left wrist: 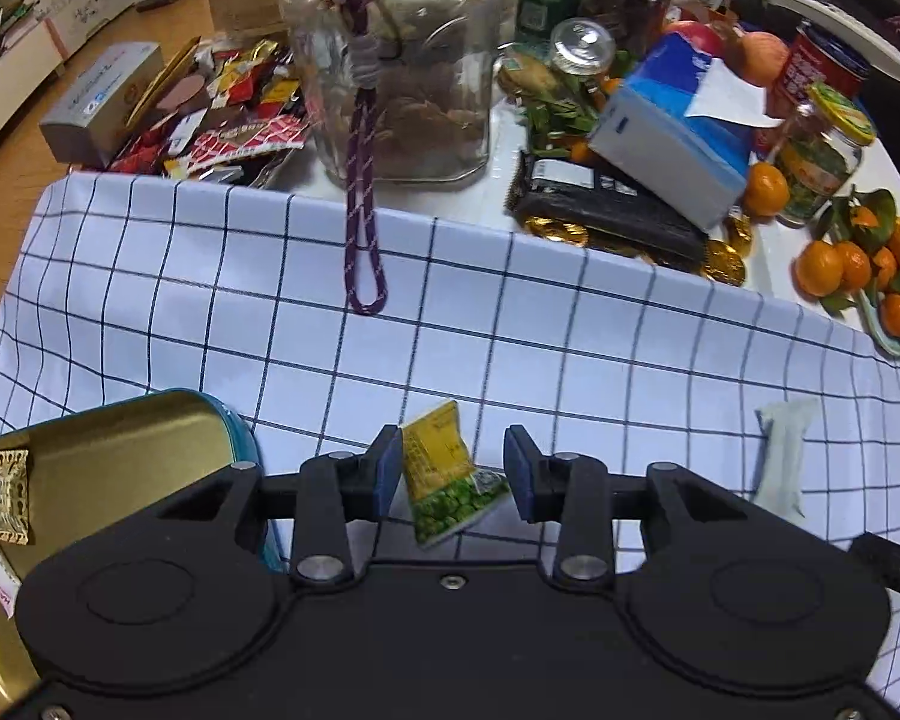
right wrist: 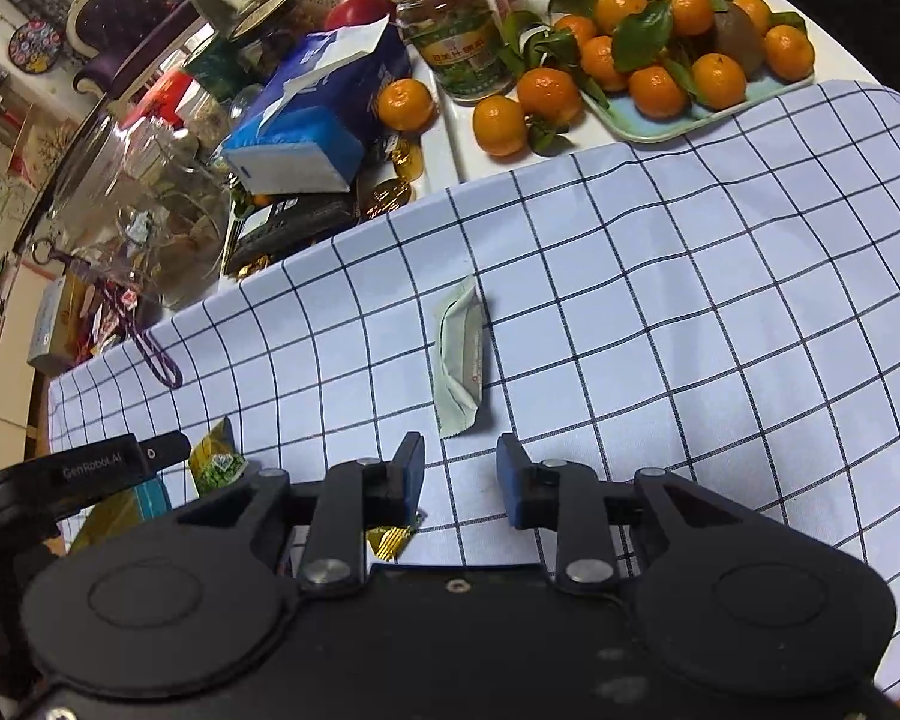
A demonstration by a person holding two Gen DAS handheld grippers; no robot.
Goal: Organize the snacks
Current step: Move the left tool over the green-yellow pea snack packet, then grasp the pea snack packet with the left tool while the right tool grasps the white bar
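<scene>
Right wrist: pale sachet [right wrist: 461, 360] lies lengthwise, away from camera.

Tablecloth [left wrist: 510, 312]: white, thin dark-blue grid. Snack packet [left wrist: 447, 474]: yellow top, green peas printed below. Long wrapper [right wrist: 461, 360]: pale mint green, small red mark. Tin [left wrist: 108, 468]: gold inside, teal outer wall. Cord [left wrist: 363, 192]: purple. Tissue box [left wrist: 672, 150]: blue and white. Mandarins [right wrist: 654, 54]: orange, dark green leaves, on a pale green tray [right wrist: 714, 120]. Gripper pads [right wrist: 415, 468]: blue on black.
</scene>
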